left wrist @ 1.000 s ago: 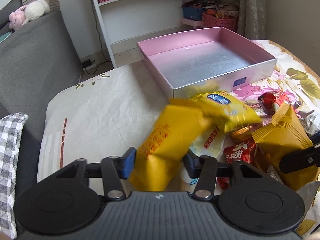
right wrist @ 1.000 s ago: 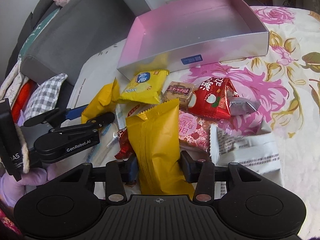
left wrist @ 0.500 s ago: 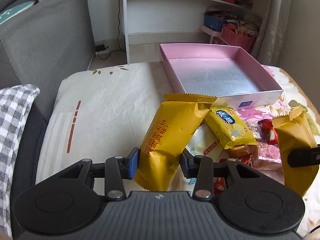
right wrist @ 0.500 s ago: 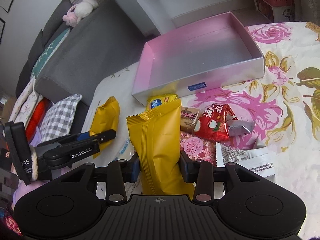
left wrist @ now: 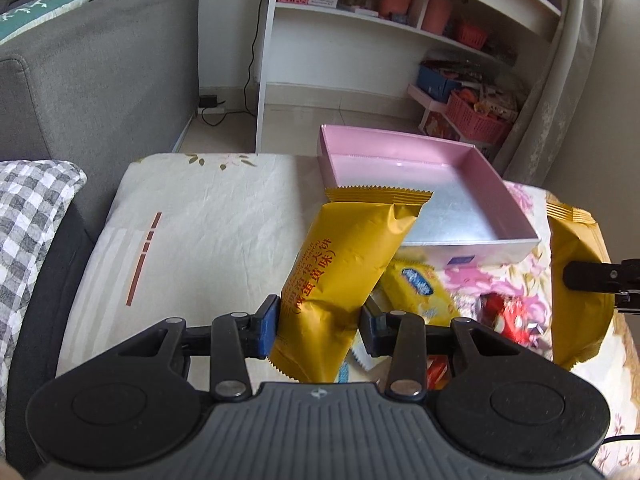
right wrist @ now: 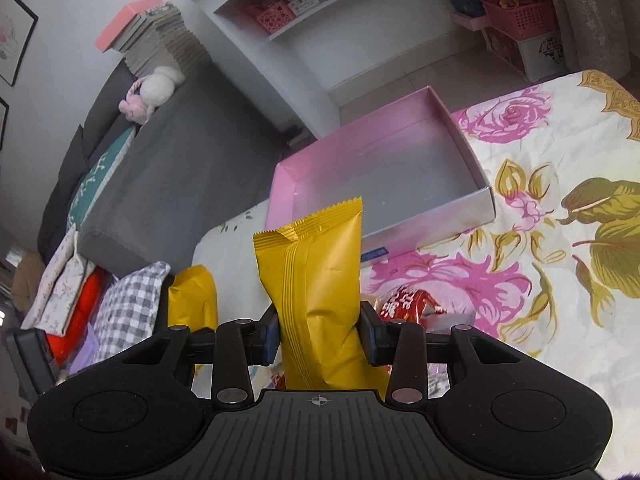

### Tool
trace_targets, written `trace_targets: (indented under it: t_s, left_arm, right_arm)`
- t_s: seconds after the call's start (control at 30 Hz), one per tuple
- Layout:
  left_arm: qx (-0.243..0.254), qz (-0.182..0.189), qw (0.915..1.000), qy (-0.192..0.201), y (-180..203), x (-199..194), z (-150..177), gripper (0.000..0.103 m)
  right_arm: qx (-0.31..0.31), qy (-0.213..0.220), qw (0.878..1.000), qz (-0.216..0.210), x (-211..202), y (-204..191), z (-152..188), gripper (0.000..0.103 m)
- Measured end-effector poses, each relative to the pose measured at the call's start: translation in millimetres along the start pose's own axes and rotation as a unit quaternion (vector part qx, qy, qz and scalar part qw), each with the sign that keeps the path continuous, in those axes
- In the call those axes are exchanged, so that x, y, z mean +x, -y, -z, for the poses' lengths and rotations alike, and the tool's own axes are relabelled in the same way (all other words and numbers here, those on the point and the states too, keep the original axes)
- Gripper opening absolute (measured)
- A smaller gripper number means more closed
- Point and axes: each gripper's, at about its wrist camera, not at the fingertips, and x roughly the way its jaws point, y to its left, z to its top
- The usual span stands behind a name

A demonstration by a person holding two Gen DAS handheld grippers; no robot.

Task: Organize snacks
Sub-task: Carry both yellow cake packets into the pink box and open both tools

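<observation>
Left tool clamped on an orange-yellow snack pack, jaws just closing tighter on it, pack lifted and tilted right. Right tool clamped on a second yellow pack, upright. Both over the floral-cloth desk. Pink box sits beyond, partly blocked by both packs. Loose snacks below: yellow-blue packet, red wrapper, mostly hidden behind tools, blurred. Grey sofa and white shelf nearby.

Left hand-held gripper and right hand-held gripper, both clamped, tilted downward.
</observation>
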Motion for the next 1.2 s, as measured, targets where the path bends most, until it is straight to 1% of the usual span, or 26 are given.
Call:
trace_targets:
  t_s: [0.1,0.27,0.47,0.6,0.7,0.8,0.9,1.0,1.1,1.2]
  left_arm:
    - [-0.004,-0.003,1.0,0.008,9.6,4.3,-6.8,0.037]
    - [0.002,0.003,0.9998,0.021,25.6,17.5,-23.1,0.037]
    - [0.007,0.006,0.9999,0.014,43.8,51.3,-45.8,0.037]
    - [0.021,0.017,0.9993,0.025,58.6,66.9,-52.6,0.037]
    - [0.04,0.014,0.9986,0.031,66.9,78.9,-53.5,0.037]
    - [0.059,-0.005,0.9974,0.042,71.3,89.6,-52.2,0.037]
    - [0.07,-0.027,0.9957,0.054,70.9,101.5,-47.9,0.037]
    - [0.077,-0.045,0.9948,0.049,70.8,112.3,-45.2,0.037]
    - [0.081,-0.043,0.995,0.041,70.4,116.6,-40.1,0.037]
    - [0.114,-0.057,0.9911,0.039,78.7,115.2,-37.7,0.038]
  right_arm:
    - [0.007,0.013,1.0,0.016,5.8,7.7,-13.8,0.039]
    - [0.01,0.025,0.999,0.046,20.7,20.4,-41.0,0.039]
    - [0.02,0.06,0.997,0.036,35.2,36.2,-73.3,0.039]
    - [0.019,0.084,0.996,0.024,44.6,47.6,-89.7,0.039]
    - [0.012,0.096,0.995,0.013,53.0,55.1,-96.7,0.039]
    - [0.004,0.094,0.996,0.001,64.9,60.1,-98.8,0.039]
    - [-0.016,0.09,0.996,0.001,76.5,60.2,-97.7,0.039]
    - [-0.03,0.081,0.996,0.005,88.5,61.2,-94.7,0.039]
    - [-0.041,0.067,0.997,0.015,99.3,63.8,-90.8,0.039]
    - [-0.04,0.053,0.998,0.02,104.9,68.9,-88.3,0.039]
